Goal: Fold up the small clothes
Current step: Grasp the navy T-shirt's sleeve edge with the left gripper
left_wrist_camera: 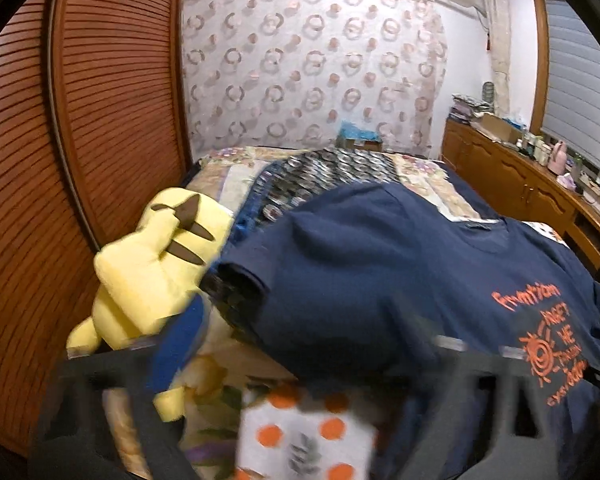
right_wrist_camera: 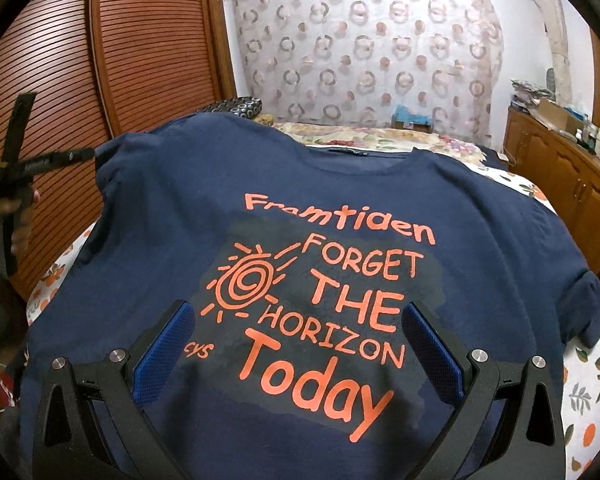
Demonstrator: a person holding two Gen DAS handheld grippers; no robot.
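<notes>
Hovering above the chest print, the right gripper (right_wrist_camera: 298,336) has its blue pads (right_wrist_camera: 164,344) spread wide with nothing between them, apparently waiting over the middle of the garment until a fold begins. The navy T-shirt (right_wrist_camera: 284,184) lies face up and spread flat on the bed (right_wrist_camera: 584,396), collar away from the camera, sleeves out to each side: a layout that leaves both side edges free to be taken. In the left wrist view the left gripper (left_wrist_camera: 300,344) is blurred; its jaws stand apart and nothing is seen clamped between them, with the shirt's left sleeve (left_wrist_camera: 240,280) just ahead, probably the part it is meant to seize. Beside that sleeve sits a yellow plush toy (left_wrist_camera: 152,264), touching the bedding. Behind are a patterned curtain (right_wrist_camera: 364,60) and a slatted wooden door (left_wrist_camera: 112,92).
</notes>
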